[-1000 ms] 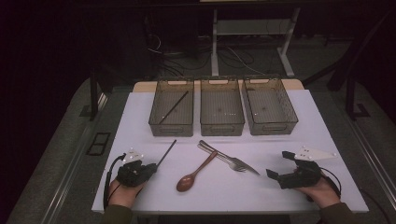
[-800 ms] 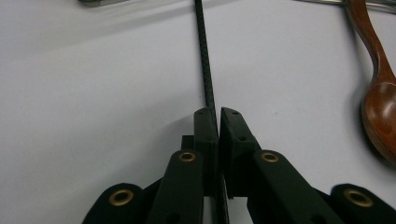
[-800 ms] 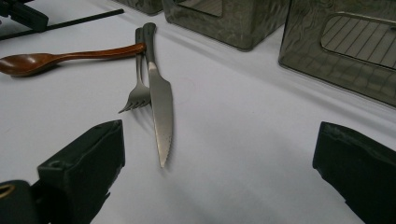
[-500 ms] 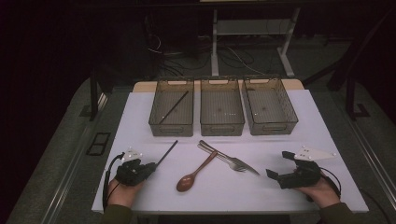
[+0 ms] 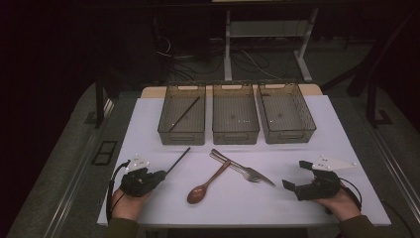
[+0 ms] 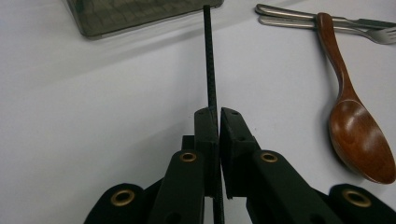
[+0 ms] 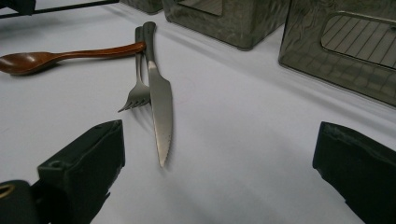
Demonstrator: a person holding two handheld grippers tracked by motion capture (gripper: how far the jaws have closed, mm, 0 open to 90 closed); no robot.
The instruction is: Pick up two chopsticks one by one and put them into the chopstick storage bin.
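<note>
The left tongs (image 6: pixel 218 114) are pinching a black chopstick (image 6: pixel 209 60) near its lower end, the jaws pressed flat on either side of it, so the stick runs out straight ahead of them over the tabletop (image 5: pixel 148 129) toward the left bin (image 5: pixel 182 115). A matching chopstick (image 5: pixel 184 113) already lies aslant in that bin, which suggests this one is gripped to join it there, the three bins (image 5: pixel 236 113) apparently serving one kind of utensil each. The grip looks low on the stick, and whether it is lifted clear of the surface I cannot tell. The right tongs (image 7: pixel 219 154) rest spread wide and empty at the near right, pointed at the knife (image 7: pixel 159 98) and fork (image 7: pixel 139 91), which lie side by side touching, with the wooden spoon (image 5: pixel 208 182) leaning its handle across them; probably they wait their turn. Against the earlier frames, hardly anything differs: the chopstick keeps the same slant beside the left hand (image 5: pixel 126 203), both hands sit where they were, and the cutlery and bins are unmoved.
</note>
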